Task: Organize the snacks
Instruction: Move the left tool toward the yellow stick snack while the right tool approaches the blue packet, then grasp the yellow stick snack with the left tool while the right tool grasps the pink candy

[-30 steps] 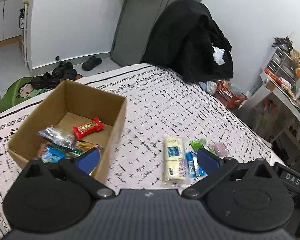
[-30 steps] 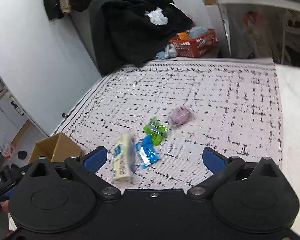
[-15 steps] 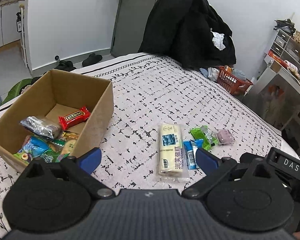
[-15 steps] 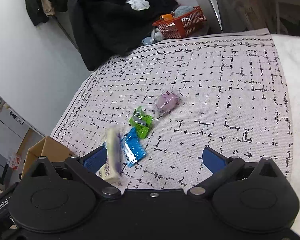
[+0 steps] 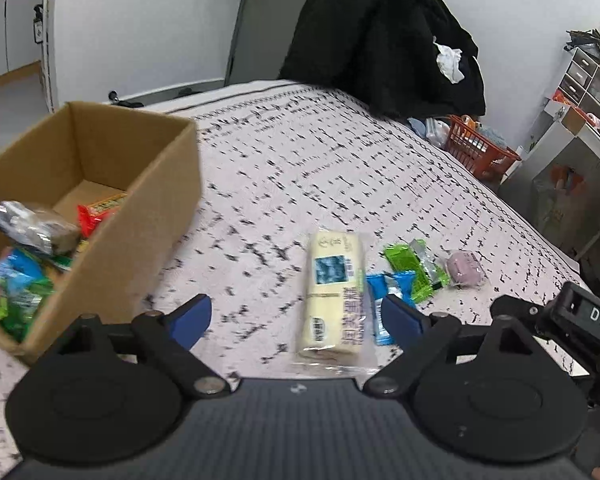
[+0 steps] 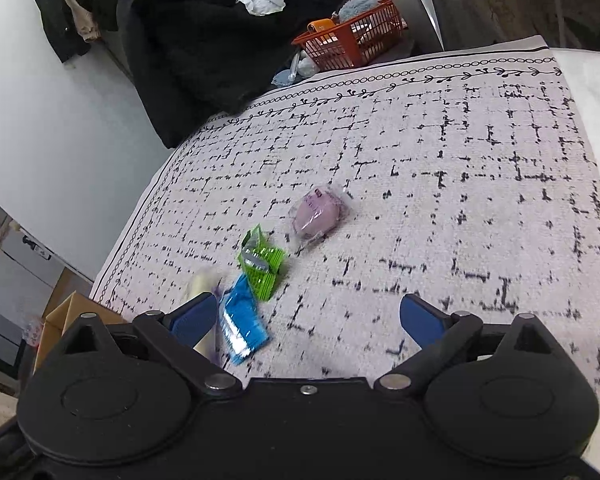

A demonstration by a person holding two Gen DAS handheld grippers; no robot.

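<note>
Your left gripper (image 5: 296, 318) hangs with its jaws spread wide and nothing between them, low over the patterned cloth (image 5: 300, 168) that covers the bed. Your right gripper (image 6: 306, 316) is just as wide and just as empty.

The box (image 5: 148, 216) stands near the cloth's left edge, to the left of your left gripper. Inside it lie a red bar (image 5: 100, 210), a silver pack (image 5: 32, 226) and blue and green packs (image 5: 12, 288) piled at the near end.

Four snacks lie loose on the cloth, well apart from the box, toward the near edge. The cream pack (image 5: 334, 294) lies lengthwise just ahead of your left gripper. The blue pack (image 5: 382, 300) touches its right side. The green pack (image 5: 414, 266) overlaps the blue one's far end. The purple pack (image 5: 466, 268) sits just beside the green one, farthest right.

In the right wrist view the blue pack (image 6: 240, 322) sits just inside your left finger, with the green (image 6: 262, 266) and purple (image 6: 318, 214) packs beyond it.
</note>
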